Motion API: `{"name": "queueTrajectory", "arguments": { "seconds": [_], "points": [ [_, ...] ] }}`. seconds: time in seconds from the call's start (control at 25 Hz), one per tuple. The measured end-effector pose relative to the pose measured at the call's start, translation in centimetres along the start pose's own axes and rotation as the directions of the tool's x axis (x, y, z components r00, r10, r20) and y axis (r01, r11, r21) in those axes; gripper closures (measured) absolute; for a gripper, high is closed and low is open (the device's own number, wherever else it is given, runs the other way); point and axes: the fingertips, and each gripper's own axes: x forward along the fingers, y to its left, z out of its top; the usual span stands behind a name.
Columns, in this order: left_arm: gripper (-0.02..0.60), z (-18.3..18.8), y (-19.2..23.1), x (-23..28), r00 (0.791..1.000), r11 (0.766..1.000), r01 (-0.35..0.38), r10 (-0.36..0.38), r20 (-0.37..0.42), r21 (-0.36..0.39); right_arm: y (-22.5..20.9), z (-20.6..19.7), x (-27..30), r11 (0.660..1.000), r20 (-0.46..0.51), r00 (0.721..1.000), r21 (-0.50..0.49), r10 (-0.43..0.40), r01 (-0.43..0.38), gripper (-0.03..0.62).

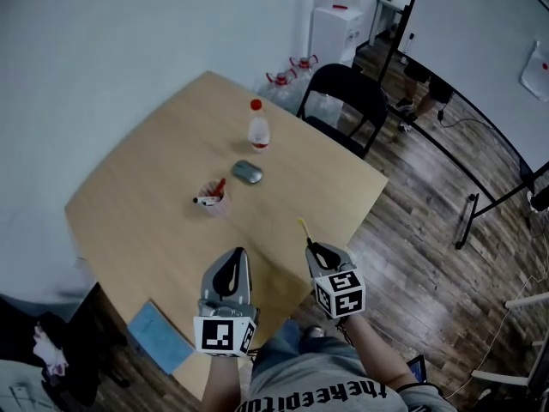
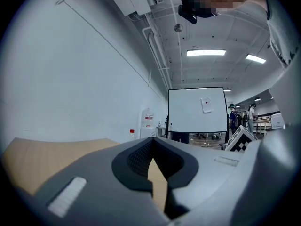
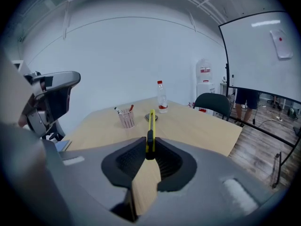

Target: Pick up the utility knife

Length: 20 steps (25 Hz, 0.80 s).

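The utility knife is slim and yellow with a black slider. My right gripper is shut on its rear end, and its front sticks out past the jaws. In the head view the knife points away from me over the near right edge of the wooden table, held clear of the top by the right gripper. My left gripper hovers beside it over the table's near edge. Its jaws are shut with nothing between them in the left gripper view.
Further back on the table stand a mesh pen cup, a grey mouse and a red-capped water bottle. A blue notebook lies at the near left corner. A black chair stands behind the table.
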Motion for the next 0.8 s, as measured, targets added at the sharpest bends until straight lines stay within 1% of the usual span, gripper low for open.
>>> {"name": "queueTrajectory", "arguments": {
  "seconds": [0.44,0.8],
  "points": [
    [0.561,0.6,-2.0,-1.5,1.000,1.000,-0.016,0.015,0.021,0.023,0.2,1.9,-3.8,0.999,0.095,0.995,-0.045,0.011,-0.007,0.534],
    [0.561,1.1,-3.0,-2.7,0.999,0.999,-0.030,0.029,0.032,0.036,0.8,3.8,-6.6,0.997,0.182,0.983,-0.083,0.026,-0.011,0.534]
  ]
}}
